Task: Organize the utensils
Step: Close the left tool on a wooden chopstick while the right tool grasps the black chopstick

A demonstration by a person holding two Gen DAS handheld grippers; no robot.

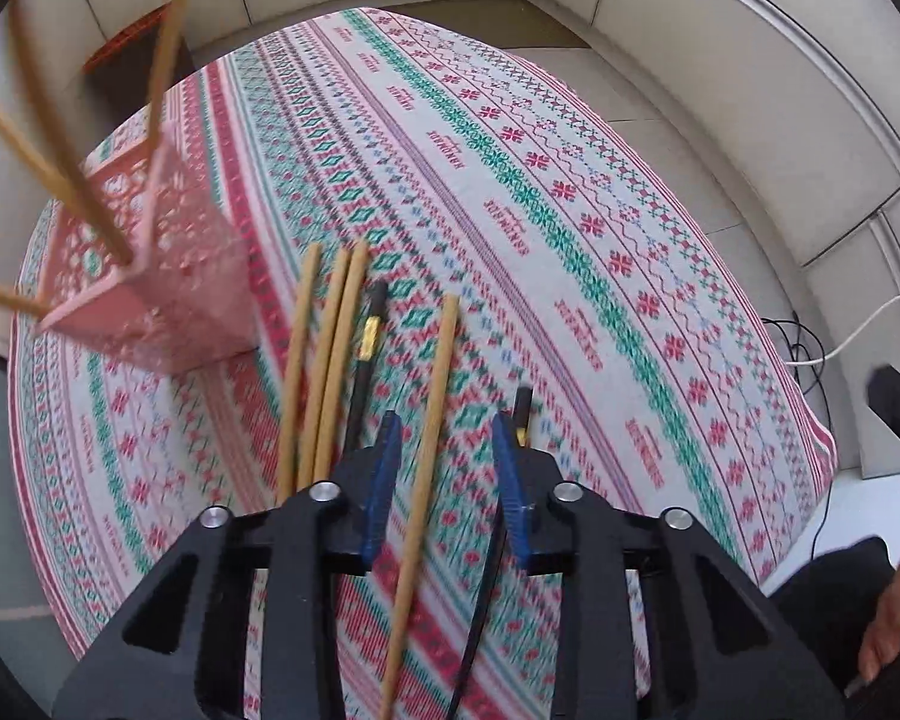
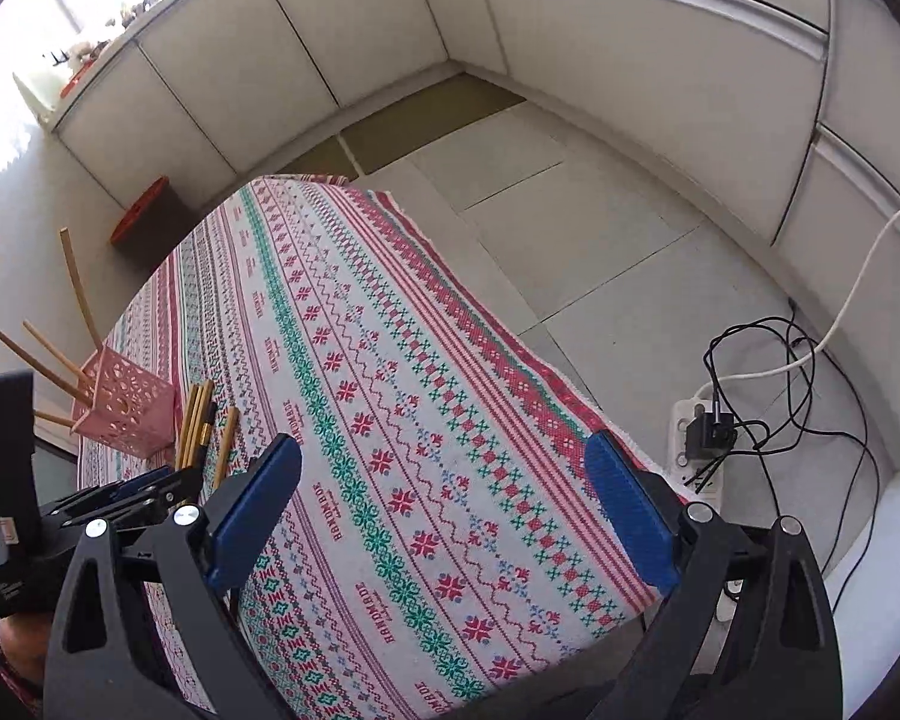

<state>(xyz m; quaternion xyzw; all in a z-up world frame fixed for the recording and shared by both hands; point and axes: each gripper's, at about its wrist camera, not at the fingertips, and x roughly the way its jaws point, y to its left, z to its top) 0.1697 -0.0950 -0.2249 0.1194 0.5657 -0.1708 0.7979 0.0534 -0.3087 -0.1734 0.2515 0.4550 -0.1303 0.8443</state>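
Your left gripper (image 1: 447, 438) sat low over the patterned red, green and white tablecloth (image 1: 570, 210), jaws apart, straddling a single light wooden chopstick (image 1: 429, 450). That stick's long axis ran nearly parallel to your fingers (image 1: 384, 480), pointing away from the camera, so it lay between the blue pads rather than across them; I couldn't tell whether either pad touched it. Three more wooden chopsticks (image 1: 324, 372) and a black gold-banded chopstick (image 1: 366, 348) lay just left of the left finger, same heading. The pink perforated square holder (image 1: 150, 276) stood further forward-left, several chopsticks already leaning in it. Your right gripper (image 2: 444, 498) was wide open, holding nothing, over bare cloth well to the right. Left hand was clearly nearer; closing as aligned should pinch the lone stick.
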